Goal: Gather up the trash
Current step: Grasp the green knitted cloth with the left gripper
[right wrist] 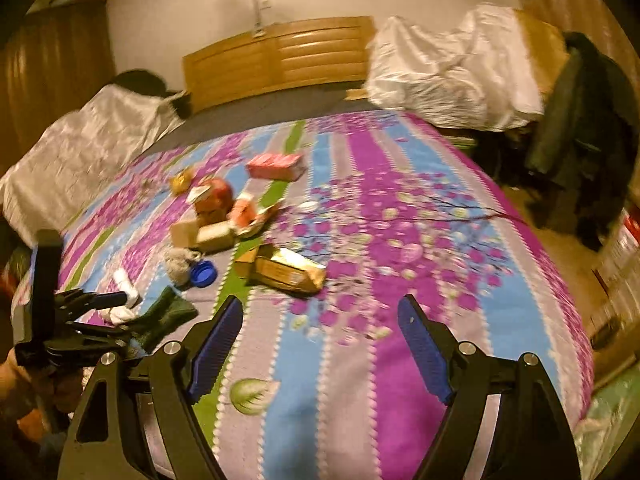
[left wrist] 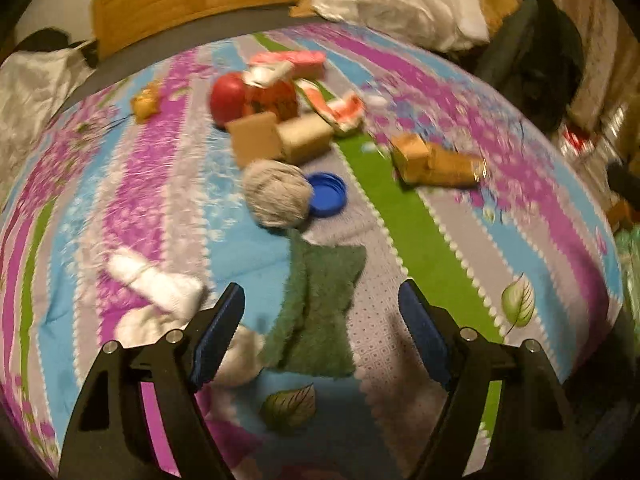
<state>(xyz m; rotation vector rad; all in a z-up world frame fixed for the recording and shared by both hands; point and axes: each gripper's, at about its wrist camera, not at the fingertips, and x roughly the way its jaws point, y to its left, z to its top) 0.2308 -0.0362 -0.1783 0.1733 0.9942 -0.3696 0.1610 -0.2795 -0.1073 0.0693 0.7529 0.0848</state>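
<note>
Trash lies on a striped bedspread [left wrist: 460, 240]. My left gripper [left wrist: 322, 298] is open just above a green fuzzy cloth [left wrist: 316, 312], with white socks [left wrist: 160, 288] to its left. Beyond it lie a grey yarn ball [left wrist: 276, 192], a blue lid [left wrist: 328, 194], brown boxes [left wrist: 280, 138], a red round package [left wrist: 252, 100], a pink box [left wrist: 292, 62], torn red-white wrappers [left wrist: 340, 110] and a gold carton [left wrist: 436, 162]. My right gripper [right wrist: 320, 312] is open and empty over the bedspread, short of the gold carton [right wrist: 284, 268]. The left gripper [right wrist: 92, 312] shows at the right wrist view's left edge.
A wooden headboard [right wrist: 280, 56] stands at the far end. White sheets cover piles at far left [right wrist: 80, 140] and far right [right wrist: 452, 72]. A dark jacket on a chair [right wrist: 576, 128] stands right of the bed. Clutter sits on the floor at right [right wrist: 624, 240].
</note>
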